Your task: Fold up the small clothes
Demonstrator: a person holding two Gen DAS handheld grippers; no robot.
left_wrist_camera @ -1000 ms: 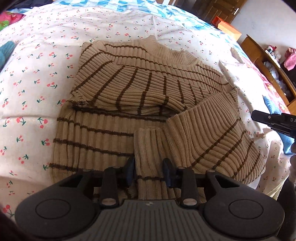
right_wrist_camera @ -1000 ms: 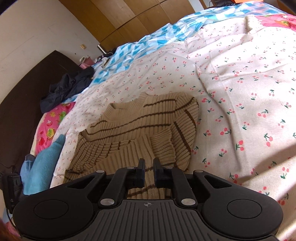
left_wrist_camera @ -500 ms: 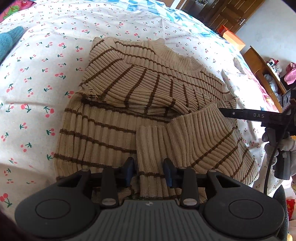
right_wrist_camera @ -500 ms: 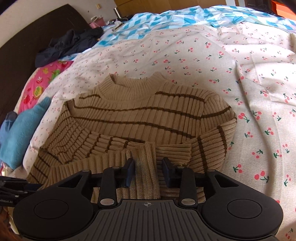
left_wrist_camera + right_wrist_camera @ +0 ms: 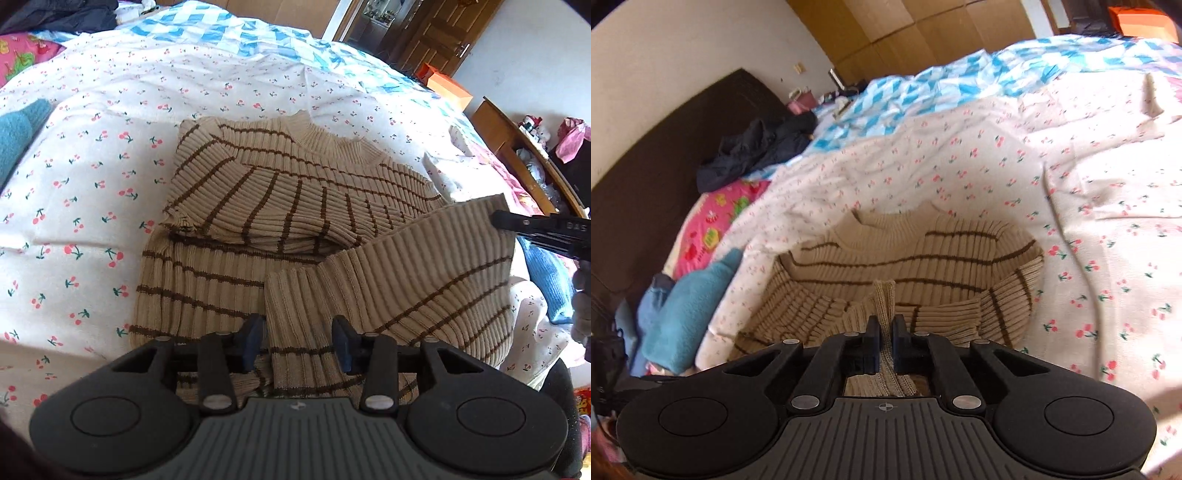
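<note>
One striped sweater (image 5: 295, 206), two tongs: right tongs (image 5: 885, 341) pinching it.

Changes since a second ago: my right gripper (image 5: 885, 345), which stood with its jaws apart over the sweater (image 5: 280, 221) half a second back, has just closed and now pinches a fold of its beige ribbed knit, raised as an upright ridge between the pads. In my left view that corner of the sweater is now lifted off the bedspread (image 5: 92, 177). My left gripper (image 5: 295, 343) has just widened its jaws, the folded sleeve lying between them.
</note>
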